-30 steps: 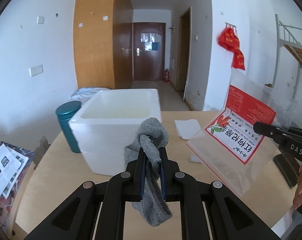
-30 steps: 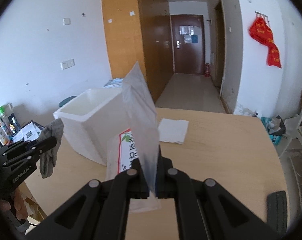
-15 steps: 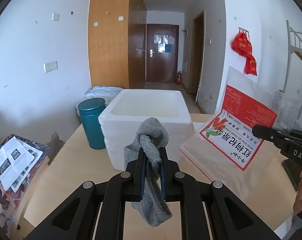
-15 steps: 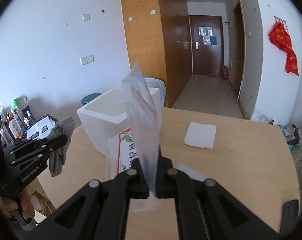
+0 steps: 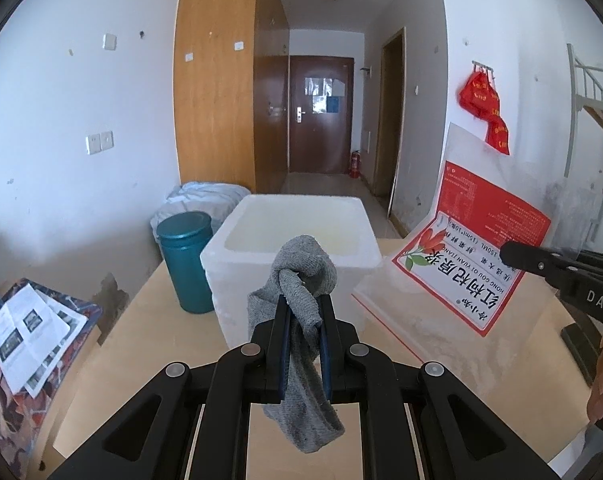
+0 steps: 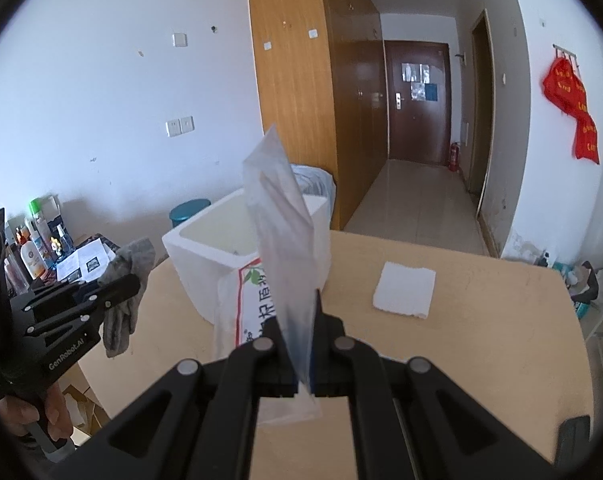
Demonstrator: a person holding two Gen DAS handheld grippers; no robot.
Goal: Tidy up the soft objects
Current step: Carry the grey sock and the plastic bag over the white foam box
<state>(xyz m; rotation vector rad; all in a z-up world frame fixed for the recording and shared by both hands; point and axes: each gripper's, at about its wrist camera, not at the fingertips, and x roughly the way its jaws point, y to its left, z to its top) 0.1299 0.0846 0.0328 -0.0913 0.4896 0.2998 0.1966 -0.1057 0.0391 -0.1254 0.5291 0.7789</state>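
Observation:
My left gripper (image 5: 303,312) is shut on a grey knitted cloth (image 5: 301,280), held above the wooden table (image 5: 173,328) in front of the white foam box (image 5: 293,248). The cloth hangs below the fingers; it also shows in the right wrist view (image 6: 125,284), with the left gripper (image 6: 129,282) at the left. My right gripper (image 6: 297,320) is shut on a clear plastic bag with a red label (image 6: 281,216), held upright beside the box (image 6: 205,248). In the left wrist view the bag (image 5: 473,272) and right gripper (image 5: 509,256) are at the right.
A teal canister (image 5: 185,256) stands left of the box. A folded white cloth (image 6: 405,288) lies on the table (image 6: 481,320) to the right. Papers (image 5: 25,332) and bottles (image 6: 33,244) sit off the table's left edge. A dark object (image 6: 573,436) lies at the near right edge.
Both grippers have pulled back and risen a little from the box, still holding the cloth and the bag. The box and white cloth now look farther away.

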